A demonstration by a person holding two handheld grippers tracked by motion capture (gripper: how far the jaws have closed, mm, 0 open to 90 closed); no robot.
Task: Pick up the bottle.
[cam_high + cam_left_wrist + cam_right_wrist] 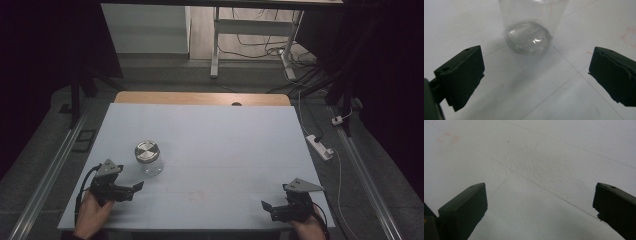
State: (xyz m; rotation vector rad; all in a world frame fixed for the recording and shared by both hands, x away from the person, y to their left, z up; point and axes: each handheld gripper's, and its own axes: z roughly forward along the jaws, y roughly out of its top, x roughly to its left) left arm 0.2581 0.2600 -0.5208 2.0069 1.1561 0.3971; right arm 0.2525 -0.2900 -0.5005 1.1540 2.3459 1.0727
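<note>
We hold the left gripper (535,75) with jaws spread wide, the clear glass jar with a round metal lid (148,157) just ahead of them; our right gripper (541,207) gapes over the bare white table (544,165).

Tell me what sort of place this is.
Probably a lab or recording room: a bare white table holding one lidded glass jar, loose cables and a power strip on the floor, dark surroundings.
</note>
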